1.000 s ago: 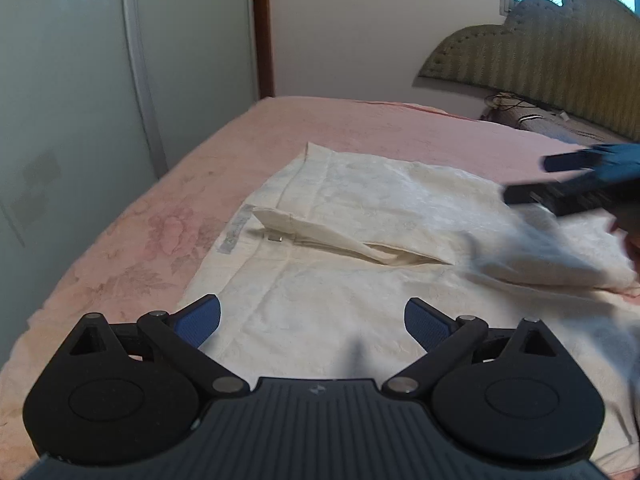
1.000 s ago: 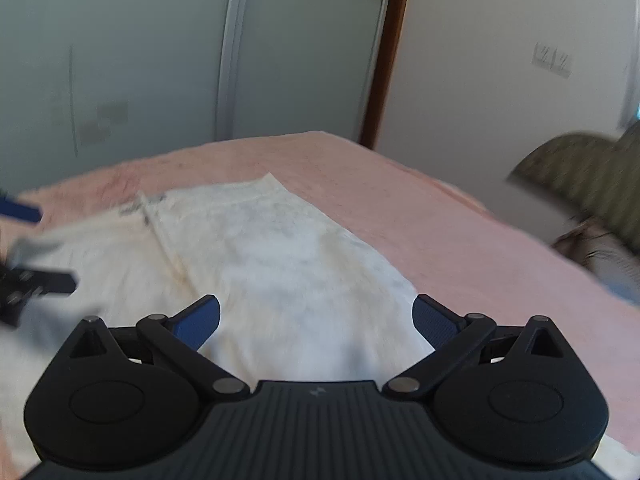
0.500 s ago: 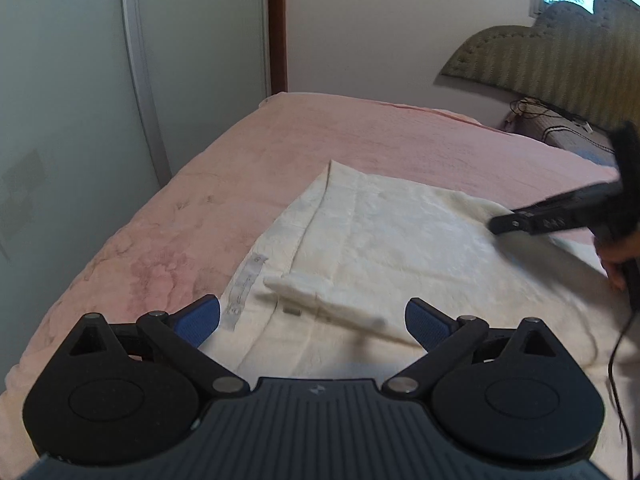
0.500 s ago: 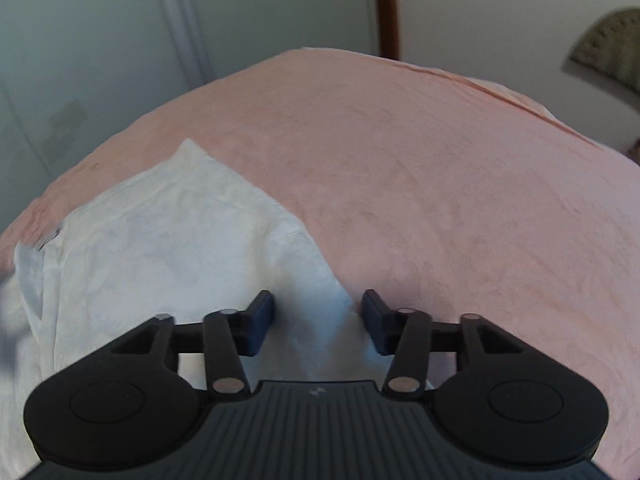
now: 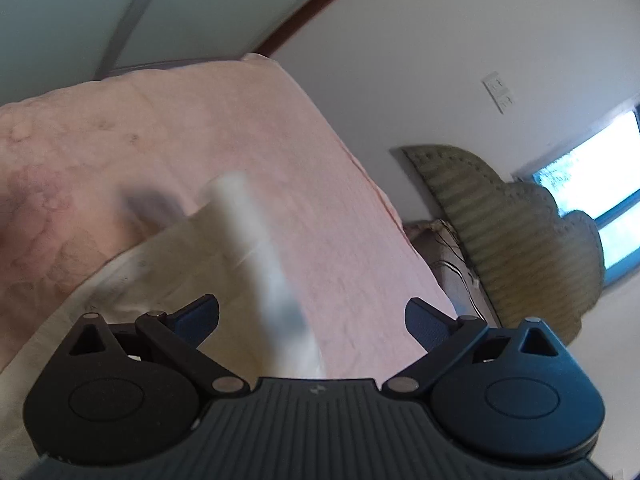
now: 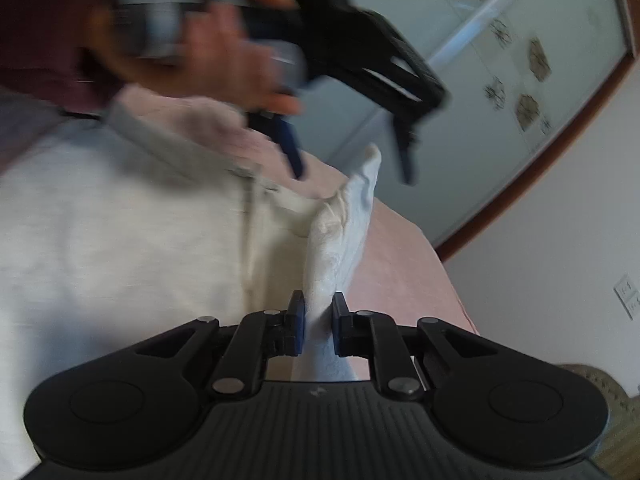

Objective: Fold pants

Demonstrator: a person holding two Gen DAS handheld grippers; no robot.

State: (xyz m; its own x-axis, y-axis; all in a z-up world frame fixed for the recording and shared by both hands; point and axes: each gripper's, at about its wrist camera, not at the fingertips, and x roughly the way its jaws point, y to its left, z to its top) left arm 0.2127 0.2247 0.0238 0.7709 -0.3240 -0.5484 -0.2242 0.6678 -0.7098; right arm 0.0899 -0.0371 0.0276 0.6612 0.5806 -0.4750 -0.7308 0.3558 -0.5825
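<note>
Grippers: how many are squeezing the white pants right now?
1. The right gripper pinches a raised fold of the pants. The left gripper is open, holding nothing.

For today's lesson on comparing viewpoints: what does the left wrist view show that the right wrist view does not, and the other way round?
Only the left wrist view shows the window, and the left hand-held gripper up close, fingers spread wide. Only the right wrist view shows the person's hand holding that gripper, and the right hand-held gripper pinching a raised fold of the pants. Both show the white pants, the pink bedcover, the wardrobe doors, a wall socket and the headboard.
</note>
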